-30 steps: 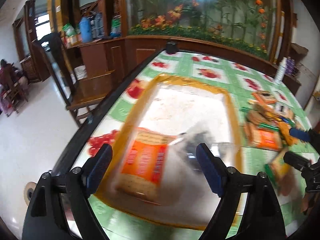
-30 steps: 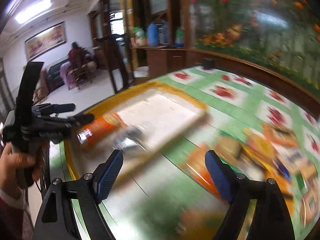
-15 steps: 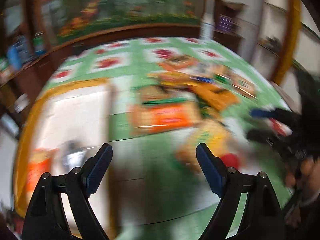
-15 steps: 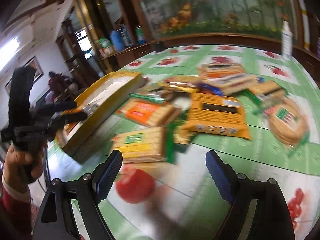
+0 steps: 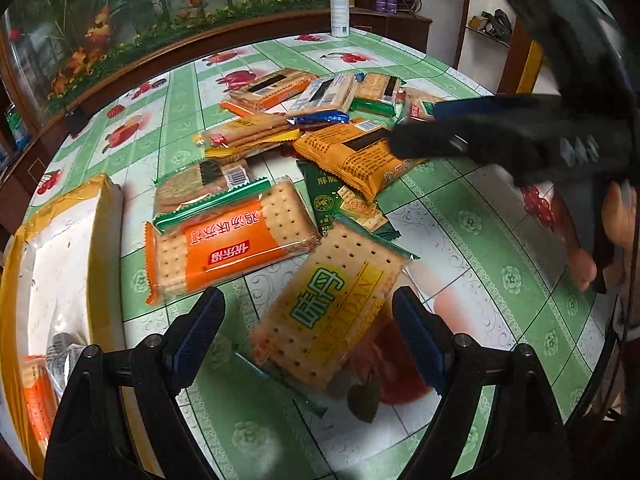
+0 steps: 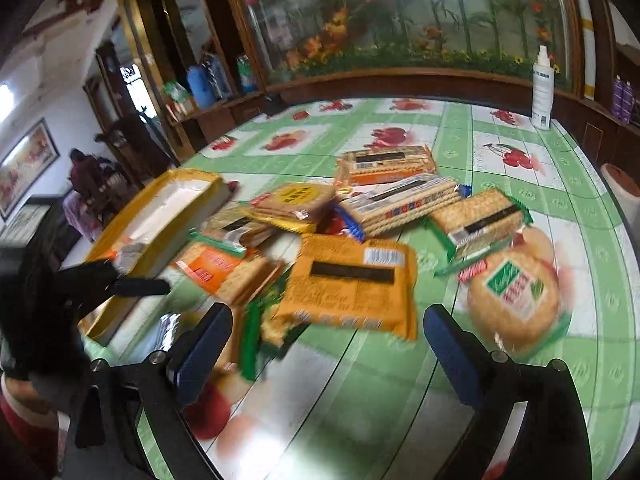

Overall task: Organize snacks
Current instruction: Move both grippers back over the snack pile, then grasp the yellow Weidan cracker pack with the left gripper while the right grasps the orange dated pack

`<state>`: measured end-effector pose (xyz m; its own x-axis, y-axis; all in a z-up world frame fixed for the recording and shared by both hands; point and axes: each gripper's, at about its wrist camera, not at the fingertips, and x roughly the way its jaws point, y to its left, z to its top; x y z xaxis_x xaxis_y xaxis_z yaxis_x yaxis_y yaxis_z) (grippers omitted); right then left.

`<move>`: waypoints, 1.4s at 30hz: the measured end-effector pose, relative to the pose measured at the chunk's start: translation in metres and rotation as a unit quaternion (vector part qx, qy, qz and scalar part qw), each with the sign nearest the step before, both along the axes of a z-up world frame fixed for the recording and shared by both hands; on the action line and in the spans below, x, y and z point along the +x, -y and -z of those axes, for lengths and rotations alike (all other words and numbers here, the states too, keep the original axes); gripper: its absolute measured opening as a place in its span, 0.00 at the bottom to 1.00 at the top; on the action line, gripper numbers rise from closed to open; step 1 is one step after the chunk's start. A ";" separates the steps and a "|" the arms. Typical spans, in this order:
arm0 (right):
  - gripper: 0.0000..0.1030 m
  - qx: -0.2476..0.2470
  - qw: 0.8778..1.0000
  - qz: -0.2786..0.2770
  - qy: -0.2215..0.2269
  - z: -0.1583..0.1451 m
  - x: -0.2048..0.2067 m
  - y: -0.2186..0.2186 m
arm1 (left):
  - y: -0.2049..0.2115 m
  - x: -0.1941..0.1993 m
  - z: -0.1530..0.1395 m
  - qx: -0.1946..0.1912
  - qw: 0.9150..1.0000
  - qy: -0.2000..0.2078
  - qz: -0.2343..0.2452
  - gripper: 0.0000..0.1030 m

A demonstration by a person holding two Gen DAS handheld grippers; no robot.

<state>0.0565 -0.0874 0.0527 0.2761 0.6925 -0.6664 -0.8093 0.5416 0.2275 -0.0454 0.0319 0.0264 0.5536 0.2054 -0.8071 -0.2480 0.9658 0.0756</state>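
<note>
Several snack packets lie in a pile on the green fruit-print table. My left gripper [image 5: 308, 328] is open and empty, just in front of a yellow cracker packet [image 5: 332, 308]. An orange cracker packet [image 5: 224, 248] lies to its left. A yellow tray [image 5: 68, 248] at the left holds an orange packet [image 5: 38, 396] and a silver one. My right gripper [image 6: 324, 344] is open and empty, near a big orange packet [image 6: 352, 284]. A round-cracker packet [image 6: 516, 292] lies to its right. The right gripper also shows in the left wrist view [image 5: 472, 128], above the pile.
A white spray bottle [image 6: 542, 88] stands at the table's far edge by the flower-painted glass [image 6: 400, 12]. The yellow tray shows in the right wrist view [image 6: 160, 216] at the left. A person sits in the room beyond. The table edge curves close at the right.
Both grippers have swung from the tray towards the snack pile. The left one now faces the yellow cracker packet; the right one has moved closer to the big orange packet.
</note>
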 end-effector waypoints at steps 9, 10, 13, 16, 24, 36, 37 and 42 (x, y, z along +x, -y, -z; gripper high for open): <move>0.97 -0.064 0.997 0.042 -0.016 0.026 0.021 -0.048 | -0.002 0.012 0.009 -0.015 1.000 -0.008 0.019 0.83; 0.97 -0.068 0.997 0.042 -0.012 0.028 0.021 -0.050 | -0.003 0.014 0.009 -0.016 1.000 -0.010 0.022 0.83; 0.97 -0.071 0.997 0.036 -0.007 0.031 0.020 -0.053 | -0.003 0.019 0.014 -0.019 0.999 -0.018 0.027 0.83; 0.95 -0.078 0.996 0.036 -0.001 0.033 0.021 -0.055 | -0.005 0.023 0.018 -0.030 0.999 -0.019 0.028 0.83; 0.93 -0.097 0.995 0.030 0.014 0.039 0.021 -0.061 | 0.000 0.020 0.019 -0.029 0.999 -0.003 0.028 0.83; 0.74 -0.078 0.996 0.028 0.018 0.034 0.018 -0.053 | 0.004 0.011 0.013 -0.060 0.998 0.020 0.010 0.46; 0.74 -0.075 0.997 0.026 0.015 0.033 0.017 -0.052 | 0.004 0.010 0.012 -0.063 0.998 0.022 0.009 0.46; 0.74 -0.048 0.999 0.021 0.006 0.026 0.010 -0.044 | 0.008 -0.001 0.003 -0.067 0.997 0.044 0.003 0.45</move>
